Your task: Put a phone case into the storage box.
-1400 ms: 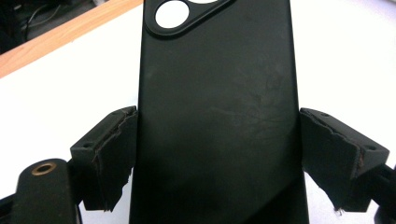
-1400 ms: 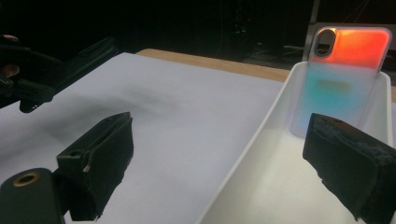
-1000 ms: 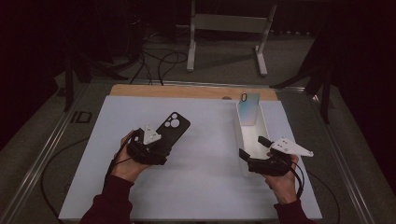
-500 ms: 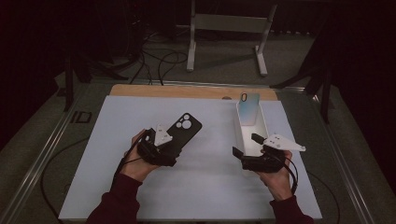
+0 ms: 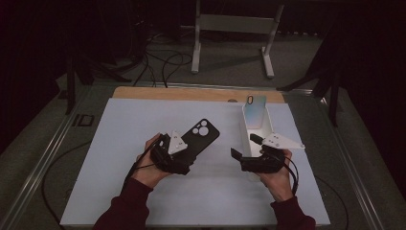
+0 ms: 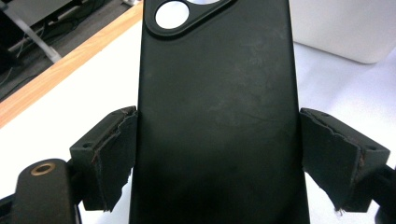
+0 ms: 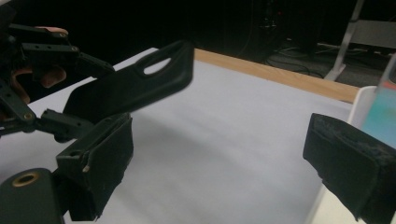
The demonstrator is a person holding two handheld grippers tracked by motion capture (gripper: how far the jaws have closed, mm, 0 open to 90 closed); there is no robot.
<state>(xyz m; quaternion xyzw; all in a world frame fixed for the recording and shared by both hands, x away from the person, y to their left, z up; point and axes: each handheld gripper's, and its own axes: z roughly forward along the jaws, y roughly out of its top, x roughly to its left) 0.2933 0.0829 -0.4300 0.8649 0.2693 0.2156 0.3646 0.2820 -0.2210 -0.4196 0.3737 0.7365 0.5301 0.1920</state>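
A black phone case (image 5: 198, 137) with a round camera cut-out is held off the white mat, tilted up toward the far right. My left gripper (image 5: 184, 152) is shut on it, and in the left gripper view both jaws press the long sides of the case (image 6: 217, 116). My right gripper (image 5: 245, 146) stands open at the near end of a narrow white box (image 5: 245, 136), jaws wide apart and empty. From the right gripper view (image 7: 224, 172) the case (image 7: 135, 88) hangs ahead at the left. A pale blue phone (image 5: 255, 111) leans upright in the box's far end.
The white mat (image 5: 143, 120) covers the table, with a wooden strip (image 5: 191, 93) along its far edge. Behind the table are a metal stand (image 5: 232, 28) and cables on the floor. A metal rail (image 5: 43, 163) runs along the table's left side.
My left gripper has carried the black case to the right, toward the middle of the mat. The right gripper has shifted slightly left beside the box and stays open.
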